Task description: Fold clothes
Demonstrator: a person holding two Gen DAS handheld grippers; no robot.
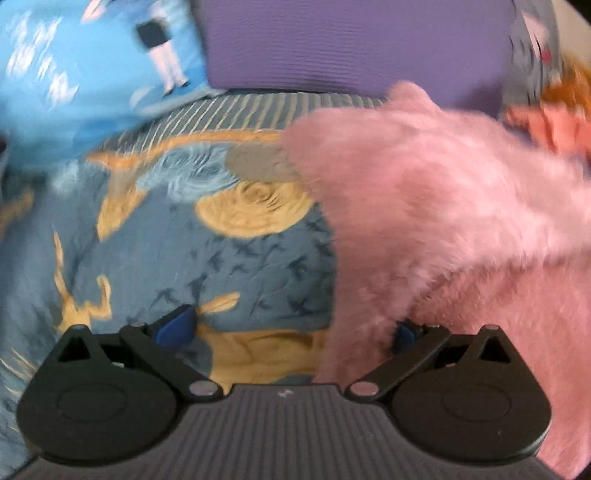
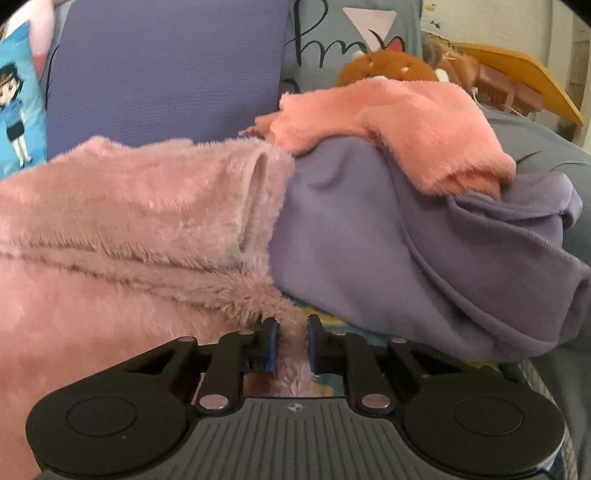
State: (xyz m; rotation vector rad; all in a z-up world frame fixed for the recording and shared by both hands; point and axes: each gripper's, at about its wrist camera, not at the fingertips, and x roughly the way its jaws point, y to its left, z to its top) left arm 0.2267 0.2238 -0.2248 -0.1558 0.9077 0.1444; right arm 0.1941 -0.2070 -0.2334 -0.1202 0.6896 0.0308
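A fluffy pink garment (image 1: 443, 206) lies on the patterned blue and yellow bedspread (image 1: 229, 266), filling the right half of the left wrist view. My left gripper (image 1: 291, 330) is open wide just above the bed. Its left pad is over bare bedspread, and its right pad is half buried under the garment's edge. In the right wrist view the same pink garment (image 2: 129, 229) spreads to the left, with a sleeve opening facing the camera. My right gripper (image 2: 293, 343) is shut on a narrow fold of its fluffy edge, both blue pads pressing the pile.
A crumpled purple garment (image 2: 406, 251) lies right of the pink one, with a salmon fluffy garment (image 2: 388, 122) on top. Behind stand a purple pillow (image 2: 166, 74), a blue cartoon pillow (image 1: 85, 70), a grey printed pillow (image 2: 354, 33) and a brown plush toy (image 2: 384, 66).
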